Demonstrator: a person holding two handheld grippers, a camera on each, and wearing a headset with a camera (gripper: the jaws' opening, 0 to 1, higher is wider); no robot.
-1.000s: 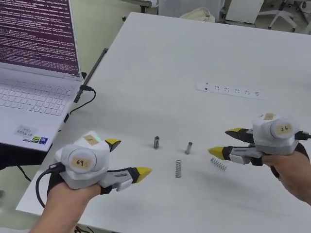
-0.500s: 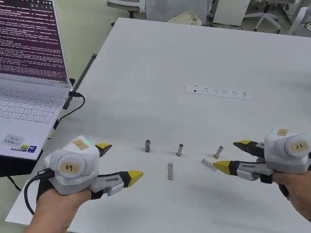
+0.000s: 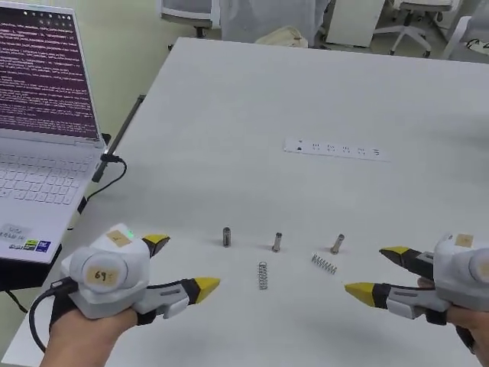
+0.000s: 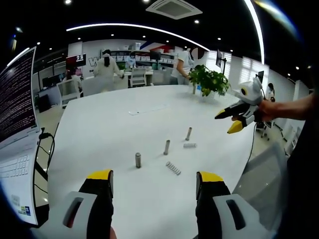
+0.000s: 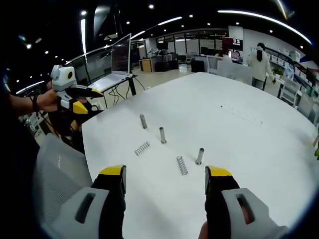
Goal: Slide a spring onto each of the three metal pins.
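Note:
Three short metal pins stand in a row on the white table (image 3: pixel 306 92). The left pin (image 3: pixel 226 236) looks thicker, with a spring coiled on it. The middle pin (image 3: pixel 277 242) and right pin (image 3: pixel 337 244) are bare. One loose spring (image 3: pixel 263 275) lies in front of the middle pin, and another spring (image 3: pixel 324 264) lies by the right pin. My left gripper (image 3: pixel 182 264) is open and empty, near left of the pins. My right gripper (image 3: pixel 376 271) is open and empty, just right of the second spring. The pins (image 4: pixel 167 147) (image 5: pixel 162 135) stand ahead of both grippers.
An open laptop (image 3: pixel 38 115) sits at the left table edge with a black cable (image 3: pixel 107 164) beside it. A white power strip (image 3: pixel 336 149) lies farther back. Office chairs (image 3: pixel 412 23) stand beyond the far edge. The near table edge runs just below my hands.
My right gripper has drawn back to the right, away from the spring by the right pin, which now shows. The camera shifted too. The left gripper has barely moved.

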